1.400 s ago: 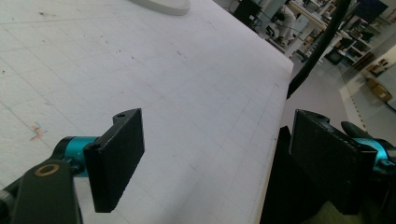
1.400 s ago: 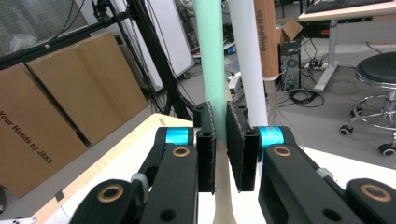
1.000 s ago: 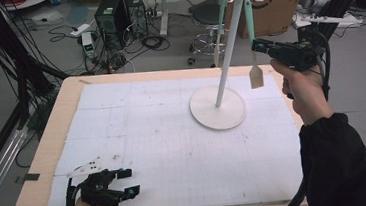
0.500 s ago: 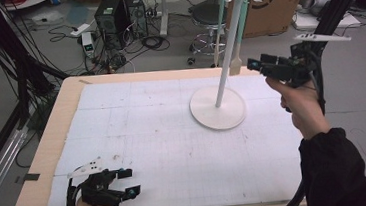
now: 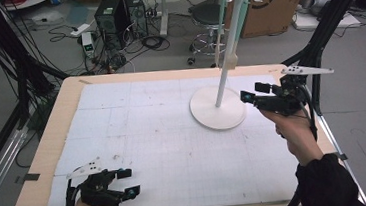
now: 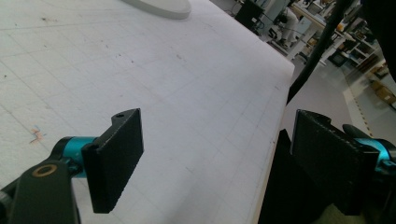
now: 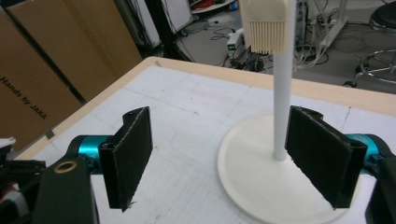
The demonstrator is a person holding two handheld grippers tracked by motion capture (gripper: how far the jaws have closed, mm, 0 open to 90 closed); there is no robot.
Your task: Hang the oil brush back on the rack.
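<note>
Brush hangs from the white stand, hung and done. Your right gripper, jaws just opened wide and empty, sits beside the base (left gripper idles open, empty, on the mat).

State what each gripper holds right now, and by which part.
Nothing is held. The right gripper has just opened, empty, beside the stand; the left gripper is open and empty too.

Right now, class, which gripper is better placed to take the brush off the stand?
Right, I'd say. The right gripper sits beside the stand, below the brush; its jaws have just been opening, empty. The left gripper rests at the table's near corner.
</note>
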